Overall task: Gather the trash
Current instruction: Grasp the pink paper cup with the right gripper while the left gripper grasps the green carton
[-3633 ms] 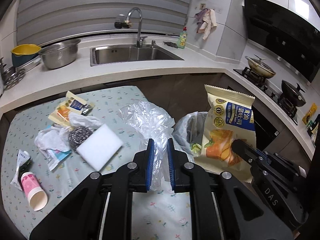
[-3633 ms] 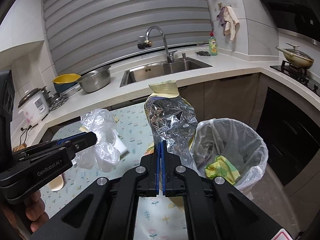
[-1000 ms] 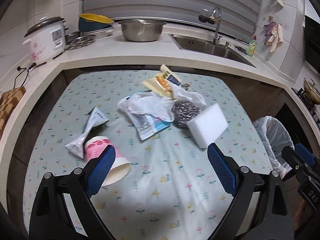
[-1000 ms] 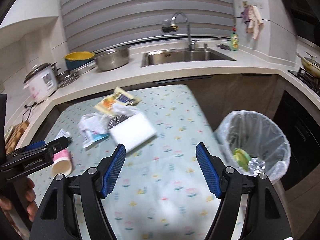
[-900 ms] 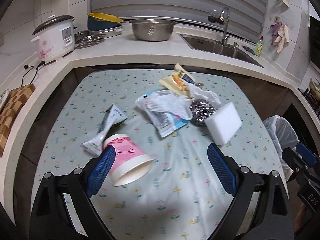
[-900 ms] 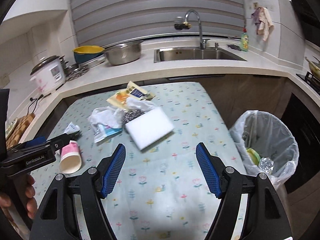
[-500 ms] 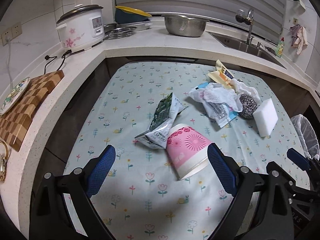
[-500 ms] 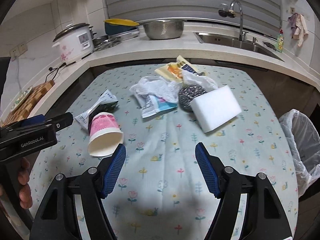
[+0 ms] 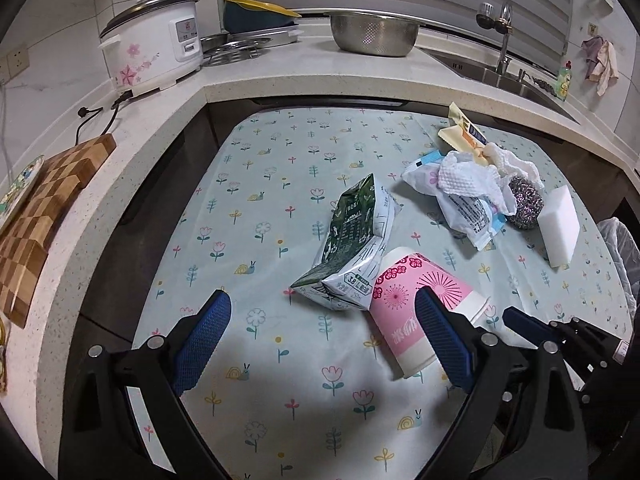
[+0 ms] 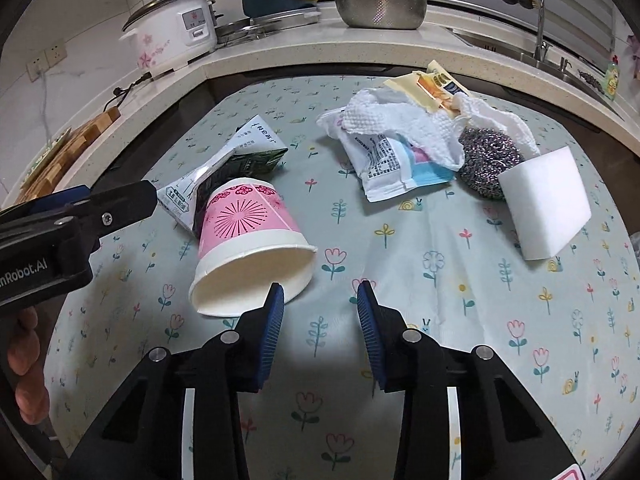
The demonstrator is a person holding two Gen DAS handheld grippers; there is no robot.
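Hovering at your right gripper's (image 10: 320,312) ten o'clock, tipped pink paper cup (image 10: 248,236); both grippers' jaws spread, empty.

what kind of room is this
Most likely a home kitchen: a rice cooker and a metal colander stand on the stone counter, and a sink faucet rises at its far right.

Rice cooker (image 9: 154,42), steel colander (image 9: 374,34), faucet (image 10: 536,4), chopping board (image 9: 44,204)
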